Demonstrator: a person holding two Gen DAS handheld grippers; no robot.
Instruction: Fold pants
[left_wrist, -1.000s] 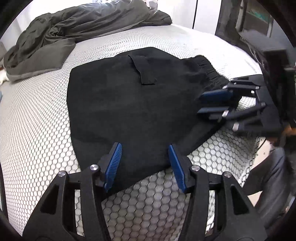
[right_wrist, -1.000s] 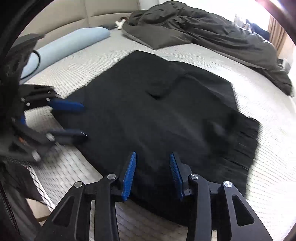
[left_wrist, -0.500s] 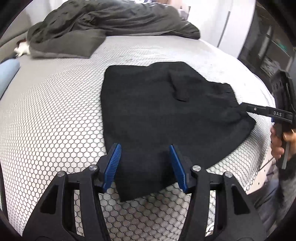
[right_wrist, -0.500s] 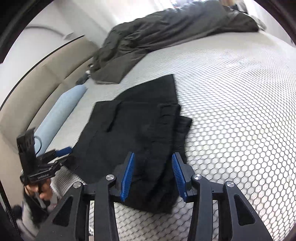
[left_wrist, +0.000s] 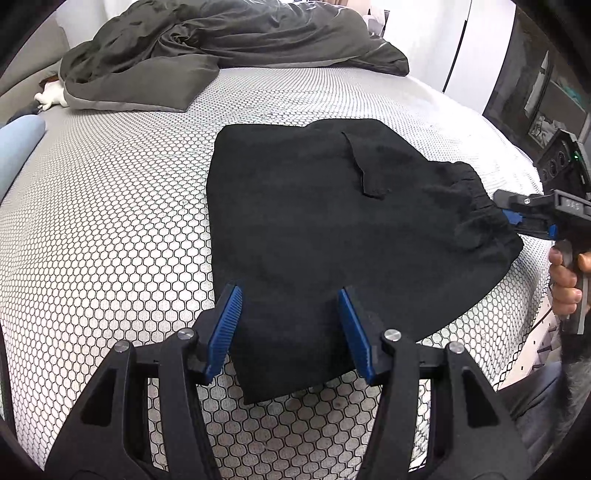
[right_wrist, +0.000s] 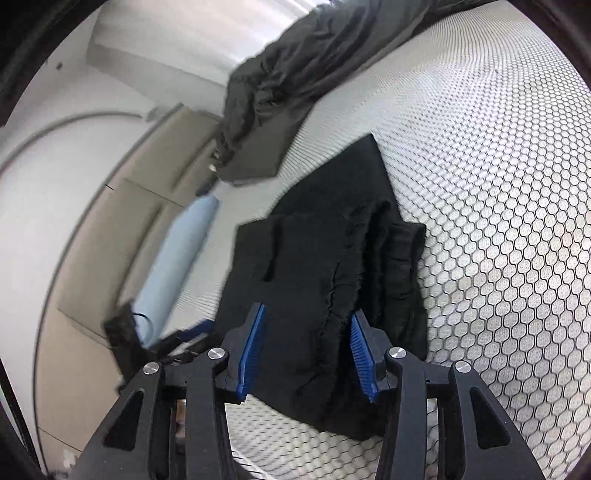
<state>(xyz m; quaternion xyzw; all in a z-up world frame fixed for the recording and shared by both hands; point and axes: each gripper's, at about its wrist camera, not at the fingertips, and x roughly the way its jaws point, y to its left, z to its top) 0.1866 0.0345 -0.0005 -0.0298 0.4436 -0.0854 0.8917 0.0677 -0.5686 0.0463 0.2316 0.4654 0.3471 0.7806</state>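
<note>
Black pants (left_wrist: 314, 229) lie folded flat on the bed's honeycomb cover (left_wrist: 110, 221), pocket flap up and elastic waistband to the right. My left gripper (left_wrist: 290, 325) hovers open over the near hem, its pads apart with nothing pressed between them. My right gripper (left_wrist: 517, 221) sits at the waistband edge, rolled so one finger lies above the other. In the right wrist view the right gripper (right_wrist: 306, 350) stands open over the bunched waistband of the pants (right_wrist: 317, 280); the fabric shows between its pads, which do not press on it. The left gripper (right_wrist: 184, 339) shows far left.
A crumpled dark grey duvet (left_wrist: 221, 48) covers the far end of the bed. A light blue bolster (right_wrist: 177, 266) lies along the beige headboard (right_wrist: 110, 240). A person's hand (left_wrist: 565, 277) holds the right gripper beyond the bed's right edge, near dark furniture (left_wrist: 546, 92).
The right gripper has swung from above the pants to the waistband side and rolled, its jaws a little wider. The left gripper has shifted slightly and rolled.
</note>
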